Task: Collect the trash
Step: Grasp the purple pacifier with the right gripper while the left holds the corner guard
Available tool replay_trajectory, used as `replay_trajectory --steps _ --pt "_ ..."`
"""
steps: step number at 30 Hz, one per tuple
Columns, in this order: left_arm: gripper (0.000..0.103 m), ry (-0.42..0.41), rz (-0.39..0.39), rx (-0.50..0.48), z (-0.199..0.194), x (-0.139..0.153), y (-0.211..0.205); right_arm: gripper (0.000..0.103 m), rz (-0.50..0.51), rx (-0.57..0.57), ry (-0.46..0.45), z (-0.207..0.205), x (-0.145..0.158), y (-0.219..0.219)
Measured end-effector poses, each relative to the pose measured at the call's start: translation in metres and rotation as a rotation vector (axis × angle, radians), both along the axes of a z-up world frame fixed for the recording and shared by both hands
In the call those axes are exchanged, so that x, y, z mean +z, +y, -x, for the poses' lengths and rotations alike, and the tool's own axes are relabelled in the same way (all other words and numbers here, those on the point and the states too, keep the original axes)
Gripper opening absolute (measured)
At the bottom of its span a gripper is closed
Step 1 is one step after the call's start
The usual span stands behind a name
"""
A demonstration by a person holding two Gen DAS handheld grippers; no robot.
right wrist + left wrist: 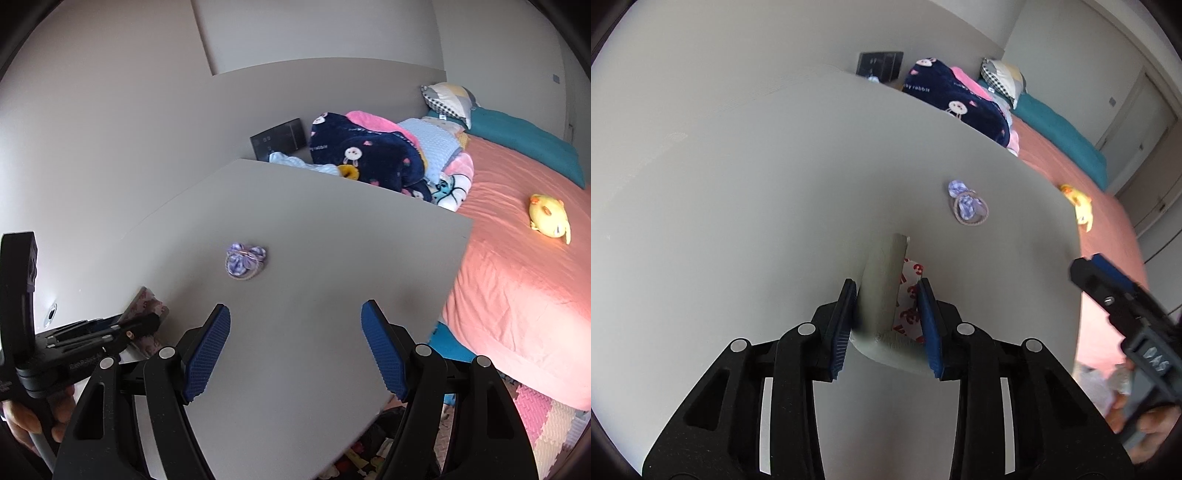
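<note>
Left gripper [888,295]: we see its blue pads drawn in against a folded grey card [881,284] with a white backing printed in red; both pads [925,314] touch its sides, so we record a pinch. No earlier frame to compare. The card stands tilted on the table [738,184], near the front edge, its lower end between the fingertips.

Right gripper [295,325]: jaws spread wide, nothing between them. It hangs above the table near the right edge, apart from any item. In the left wrist view it shows at the far right, with a hand [1156,424] on its grip.

Further out on the table: a small purple wrapper [967,205] [245,262] with a thin ring lying on it, well apart from both grippers, towards the middle.

Beyond the table: a bed [517,277] with a salmon sheet, a yellow plush [550,219] on it, a navy blanket [369,155] bunched at the head, a teal pillow [524,138]. A dark panel [279,138] sits against the wall behind the table.

Card's print we cannot read fully.
</note>
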State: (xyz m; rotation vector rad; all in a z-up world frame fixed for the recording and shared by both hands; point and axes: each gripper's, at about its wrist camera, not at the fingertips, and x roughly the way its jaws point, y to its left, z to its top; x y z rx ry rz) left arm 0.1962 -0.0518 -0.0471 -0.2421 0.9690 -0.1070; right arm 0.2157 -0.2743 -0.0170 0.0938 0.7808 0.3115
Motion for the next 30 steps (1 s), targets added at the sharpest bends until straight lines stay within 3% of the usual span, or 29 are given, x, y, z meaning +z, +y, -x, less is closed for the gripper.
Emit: replay_trajectory --steps 14,26,30 --pt "0.033 -0.023 -0.029 0.034 -0.015 0.002 0.031 0.074 0.063 0.083 0.037 -0.055 -0.011 0.057" --pt "0.033 -0.027 -0.040 0.074 -0.028 0.007 0.058 0.074 0.124 0.091 0.082 -0.079 -0.030 0.080" --pt "0.033 -0.025 -0.037 0.085 -0.030 0.006 0.061 0.063 0.150 0.092 0.094 -0.086 -0.033 0.085"
